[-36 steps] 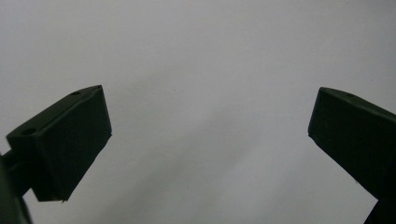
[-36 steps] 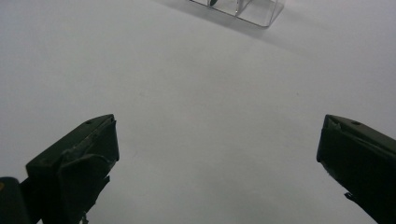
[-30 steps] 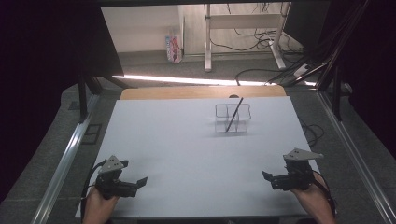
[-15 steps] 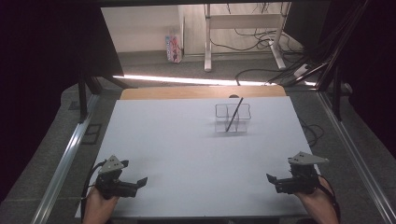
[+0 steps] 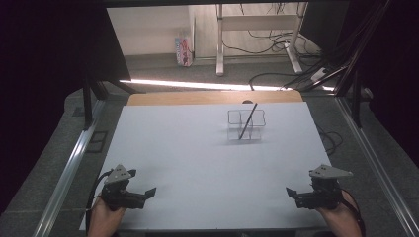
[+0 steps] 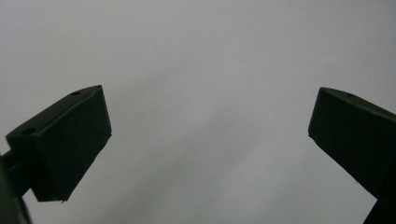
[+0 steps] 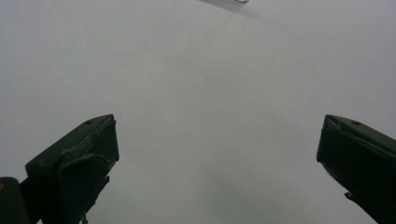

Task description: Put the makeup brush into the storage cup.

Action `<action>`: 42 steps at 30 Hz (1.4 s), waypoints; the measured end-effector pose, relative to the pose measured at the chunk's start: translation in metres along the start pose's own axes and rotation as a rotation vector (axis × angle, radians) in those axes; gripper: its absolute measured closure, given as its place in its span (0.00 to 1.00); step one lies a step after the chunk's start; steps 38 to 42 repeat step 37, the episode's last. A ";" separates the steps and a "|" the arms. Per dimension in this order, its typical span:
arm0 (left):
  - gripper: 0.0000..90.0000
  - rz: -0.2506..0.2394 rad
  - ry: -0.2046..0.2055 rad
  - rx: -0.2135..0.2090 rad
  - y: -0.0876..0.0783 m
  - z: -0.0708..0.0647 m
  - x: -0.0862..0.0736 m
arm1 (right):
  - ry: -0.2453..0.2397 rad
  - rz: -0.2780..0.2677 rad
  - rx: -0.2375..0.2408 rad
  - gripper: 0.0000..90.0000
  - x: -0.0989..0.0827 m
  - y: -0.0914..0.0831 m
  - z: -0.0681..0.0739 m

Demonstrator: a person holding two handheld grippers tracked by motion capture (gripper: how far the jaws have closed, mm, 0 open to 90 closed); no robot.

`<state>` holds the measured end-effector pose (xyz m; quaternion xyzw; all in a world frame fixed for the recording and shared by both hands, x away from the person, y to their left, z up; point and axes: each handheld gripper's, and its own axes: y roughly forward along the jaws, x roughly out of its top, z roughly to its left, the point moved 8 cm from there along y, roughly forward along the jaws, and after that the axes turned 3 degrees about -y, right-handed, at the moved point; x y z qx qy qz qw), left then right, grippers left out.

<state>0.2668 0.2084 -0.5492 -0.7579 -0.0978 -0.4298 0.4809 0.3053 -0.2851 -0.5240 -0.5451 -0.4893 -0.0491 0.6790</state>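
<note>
A clear plastic holder (image 5: 246, 124) with several compartments stands on the white table top (image 5: 197, 158), far right of centre. A thin dark stick (image 5: 247, 121) leans upright in it. My left gripper (image 5: 147, 193) rests near the front left corner, held by a hand, its jaws wide open over bare white surface (image 6: 210, 126). My right gripper (image 5: 292, 194) sits near the front right corner, also open with nothing between its jaws (image 7: 217, 140). A sliver of the clear holder (image 7: 236, 1) shows at the top edge of the right gripper view.
A wooden strip (image 5: 212, 98) borders the table's far edge. Metal rails (image 5: 74, 163) run along both sides. Beyond the table are cables (image 5: 276, 79) on the floor, desk legs and a small carton (image 5: 184, 51).
My right gripper has drawn back toward the front edge of the table, staying open. The left gripper, the holder and the stick have not moved.
</note>
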 end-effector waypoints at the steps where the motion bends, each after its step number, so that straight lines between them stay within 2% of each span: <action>1: 0.00 0.001 0.000 0.001 0.000 0.000 0.000 | 0.001 0.000 0.000 0.00 -0.001 0.000 0.000; 20: 0.00 0.005 0.000 -0.001 0.001 0.000 0.000 | 0.037 0.023 -0.009 0.00 -0.019 -0.007 -0.008; 26: 0.00 0.008 0.001 -0.001 0.001 0.000 -0.001 | 0.049 0.016 -0.003 0.00 -0.019 -0.008 -0.008; 37: 0.00 0.011 0.005 0.004 0.002 0.000 0.000 | 0.055 0.056 0.010 0.00 -0.023 -0.004 -0.008; 42: 0.00 0.011 0.005 0.004 0.002 0.000 0.000 | 0.055 0.056 0.010 0.00 -0.023 -0.004 -0.008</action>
